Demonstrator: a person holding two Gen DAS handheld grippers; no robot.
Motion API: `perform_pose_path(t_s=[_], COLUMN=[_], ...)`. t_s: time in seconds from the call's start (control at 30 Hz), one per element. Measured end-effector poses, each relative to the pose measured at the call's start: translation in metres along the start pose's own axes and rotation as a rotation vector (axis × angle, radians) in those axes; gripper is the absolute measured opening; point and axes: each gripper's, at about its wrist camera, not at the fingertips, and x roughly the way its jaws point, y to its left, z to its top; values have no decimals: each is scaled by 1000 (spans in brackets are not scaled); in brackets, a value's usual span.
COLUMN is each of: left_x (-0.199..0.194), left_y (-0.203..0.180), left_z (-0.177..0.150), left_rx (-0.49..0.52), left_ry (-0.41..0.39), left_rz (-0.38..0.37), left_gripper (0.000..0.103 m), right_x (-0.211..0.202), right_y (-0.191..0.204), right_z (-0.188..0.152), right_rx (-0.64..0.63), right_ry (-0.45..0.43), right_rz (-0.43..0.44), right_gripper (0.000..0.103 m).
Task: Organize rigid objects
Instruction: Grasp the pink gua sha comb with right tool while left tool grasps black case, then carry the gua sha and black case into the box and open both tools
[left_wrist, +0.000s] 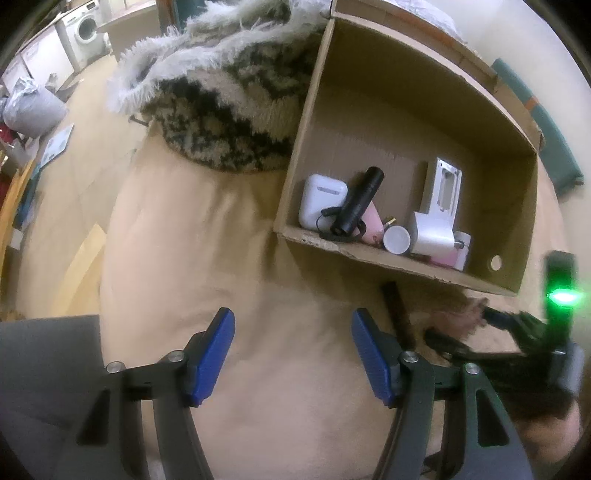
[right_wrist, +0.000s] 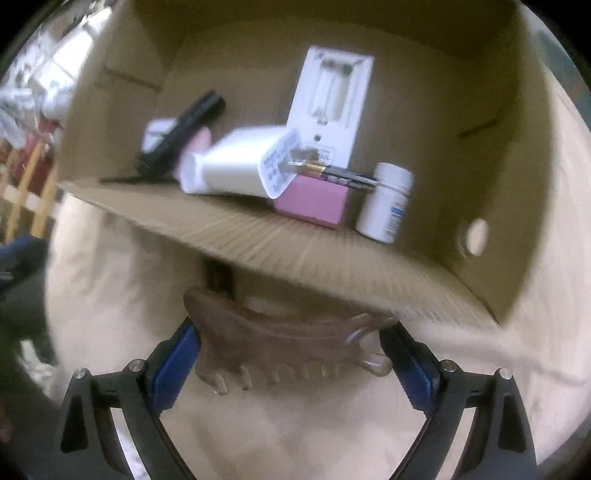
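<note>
Right gripper (right_wrist: 291, 354) jaws clamped on brown translucent plastic hair claw (right_wrist: 288, 339), before open cardboard box (right_wrist: 517, 206), left gripper (left_wrist: 291, 354) jaws wide, empty.

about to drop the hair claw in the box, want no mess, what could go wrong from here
1. The right hand-held gripper pinches the brown hair claw by its ends; its curved body could twist or slip free.
2. The claw sits below the cardboard box's near wall, so its teeth could catch the edge.
3. The near side is crowded: a battery perches on the pink box by an upright white bottle. A drop there could topple them.
</note>
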Motion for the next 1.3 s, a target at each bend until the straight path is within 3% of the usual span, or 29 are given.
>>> perform_pose_path(t_s=[0.3,0.47,0.63,0.8,0.83,0.9,0.97,1.3], left_x=[19,50,82,99,100,102,102,85], left_y=[-21,-57,-83,-105,-107,-111,-110,-89], left_z=[-7,-14,-24,-26,-26,-26,-26,-16], left_rx=[2,-8,-32,24,29,51,58,71], left_ry=[25,97,144,120,105,93,91,94], left_rz=[-14,-43,-20,48,59,90,94,112], left_gripper=[62,61,56,52,50,28,19,18], right_x=[-69,-56,-63,-63,-63,-64,-64,-63], right_y=[-30,-66,-79,-89,-90,-89,-88,-79], right_z=[-26,-15,-6,-3,-3,0,2,8], right_rx=[195,284,308,346,346,349,341,309], right_ry=[-193,-200,-230,-234,-236,-244,-249,-255], right_rz=[116,140,119,119,119,125,120,128], right_gripper=[101,101,101,101,101,101,101,101])
